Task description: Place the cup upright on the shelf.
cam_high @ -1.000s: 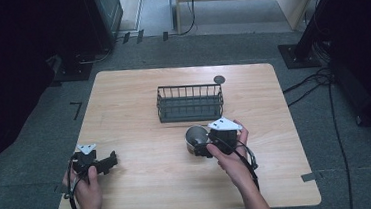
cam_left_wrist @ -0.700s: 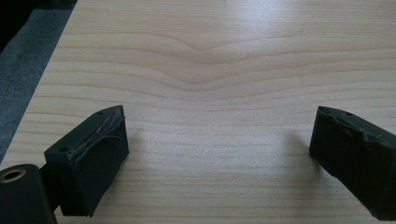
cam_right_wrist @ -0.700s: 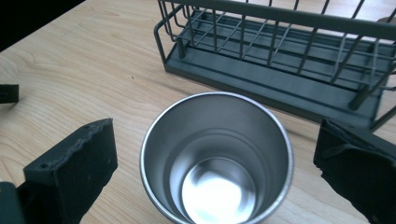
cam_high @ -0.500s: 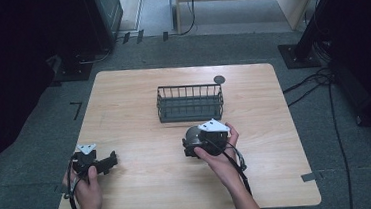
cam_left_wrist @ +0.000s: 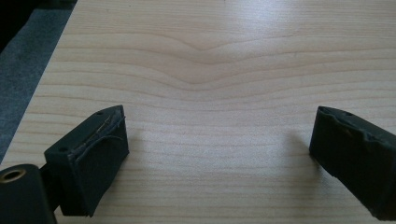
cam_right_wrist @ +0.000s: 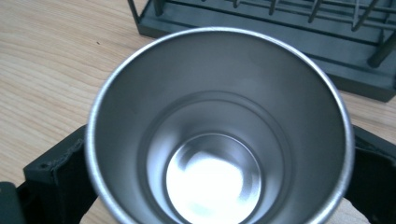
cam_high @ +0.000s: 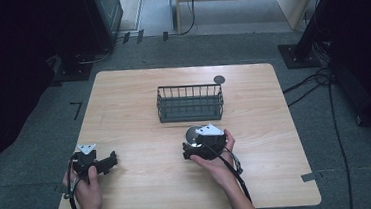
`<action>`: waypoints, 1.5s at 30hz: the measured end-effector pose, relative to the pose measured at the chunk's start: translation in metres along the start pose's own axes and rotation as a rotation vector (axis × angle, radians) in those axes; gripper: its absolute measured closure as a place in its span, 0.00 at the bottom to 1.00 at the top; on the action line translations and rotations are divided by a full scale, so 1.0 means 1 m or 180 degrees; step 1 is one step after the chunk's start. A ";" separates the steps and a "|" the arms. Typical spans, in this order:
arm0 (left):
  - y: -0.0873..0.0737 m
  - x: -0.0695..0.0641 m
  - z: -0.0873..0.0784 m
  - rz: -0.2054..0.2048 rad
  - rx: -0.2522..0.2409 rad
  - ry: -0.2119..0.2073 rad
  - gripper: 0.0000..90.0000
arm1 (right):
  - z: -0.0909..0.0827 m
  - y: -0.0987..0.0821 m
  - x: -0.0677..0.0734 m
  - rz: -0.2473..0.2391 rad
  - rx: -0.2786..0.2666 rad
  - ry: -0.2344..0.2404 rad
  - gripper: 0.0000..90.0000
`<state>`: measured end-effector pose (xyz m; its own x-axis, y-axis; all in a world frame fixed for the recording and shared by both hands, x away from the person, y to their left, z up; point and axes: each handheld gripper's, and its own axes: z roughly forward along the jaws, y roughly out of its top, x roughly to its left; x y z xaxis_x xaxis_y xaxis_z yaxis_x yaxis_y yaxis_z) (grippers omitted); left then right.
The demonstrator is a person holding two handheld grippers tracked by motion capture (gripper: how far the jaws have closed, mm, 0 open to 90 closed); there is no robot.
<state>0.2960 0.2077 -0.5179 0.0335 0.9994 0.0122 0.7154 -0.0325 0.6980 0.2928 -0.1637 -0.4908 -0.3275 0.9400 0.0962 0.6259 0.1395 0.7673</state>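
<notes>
A shiny steel cup sits between the jaws of my right gripper, its empty mouth facing the camera. Both black pads press its sides. In the high view the cup is just in front of the dark wire rack, with my right gripper shut on it near the table's middle. My left gripper rests near the front left of the table. In its own view the left gripper stands wide open over bare wood.
The wire rack stands right behind the cup, a short way off. A small dark disc lies on the wooden table behind the rack's right end. Cables trail on the floor at the right.
My right gripper has shifted left and toward the front with the cup, turning over it. The left gripper has not moved.
</notes>
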 end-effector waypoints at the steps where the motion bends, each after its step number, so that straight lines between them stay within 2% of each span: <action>1: 0.000 0.000 0.000 0.0001 0.0001 0.0000 0.05 | 0.001 0.000 0.000 0.0011 0.0010 0.0003 0.00; 4: 0.000 0.000 0.000 -0.0001 0.0000 -0.0001 0.05 | 0.002 -0.001 0.000 -0.0002 0.0012 0.0017 0.00; 5: 0.000 0.000 0.000 -0.0001 0.0000 -0.0001 0.05 | 0.002 -0.001 0.001 -0.0002 0.0008 0.0011 0.02; 7: 0.000 0.000 0.000 0.0000 0.0001 0.0000 0.05 | 0.003 -0.002 0.002 -0.0038 -0.0021 -0.0038 0.14; 10: 0.000 0.000 0.000 0.0000 0.0000 0.0000 0.05 | 0.002 -0.004 0.004 -0.0085 -0.0081 -0.0078 0.20; 16: 0.000 0.000 0.000 0.0000 0.0001 0.0000 0.05 | 0.000 -0.003 0.001 -0.0022 -0.0115 -0.0159 0.20; 27: 0.000 0.000 0.000 0.0001 -0.0001 -0.0001 0.05 | -0.008 0.008 0.000 -0.0015 -0.0188 -0.0117 0.20; 45: 0.000 0.000 0.000 0.0000 0.0001 0.0000 0.05 | -0.021 0.043 -0.001 -0.0104 -0.0382 -0.0126 0.20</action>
<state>0.2961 0.2077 -0.5179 0.0336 0.9994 0.0121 0.7155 -0.0325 0.6979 0.3052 -0.1651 -0.4448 -0.3166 0.9474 0.0465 0.5252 0.1343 0.8403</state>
